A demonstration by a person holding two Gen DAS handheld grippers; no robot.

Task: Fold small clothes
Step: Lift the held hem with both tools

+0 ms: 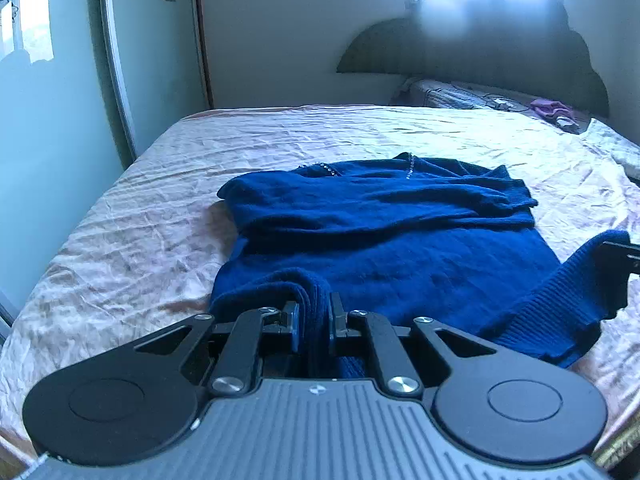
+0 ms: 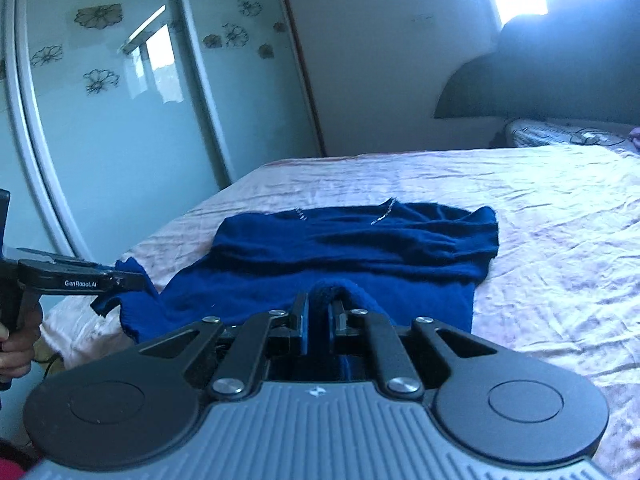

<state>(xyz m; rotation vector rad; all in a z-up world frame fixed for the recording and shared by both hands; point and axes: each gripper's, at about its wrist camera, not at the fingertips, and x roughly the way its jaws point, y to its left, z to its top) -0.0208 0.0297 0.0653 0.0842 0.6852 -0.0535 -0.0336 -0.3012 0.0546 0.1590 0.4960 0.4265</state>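
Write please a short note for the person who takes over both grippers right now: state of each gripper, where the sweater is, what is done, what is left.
Left gripper: shut on the near-left hem corner of the blue sweater.
Right gripper: shut on the near-right hem corner.
The sweater lies on the pink bed sheet, neckline at the far end; both hem corners are raised off the sheet.
Done: the sleeves look folded in across the chest.
Left: probably carry the hem toward the neckline, lay it down evenly, release, smooth.
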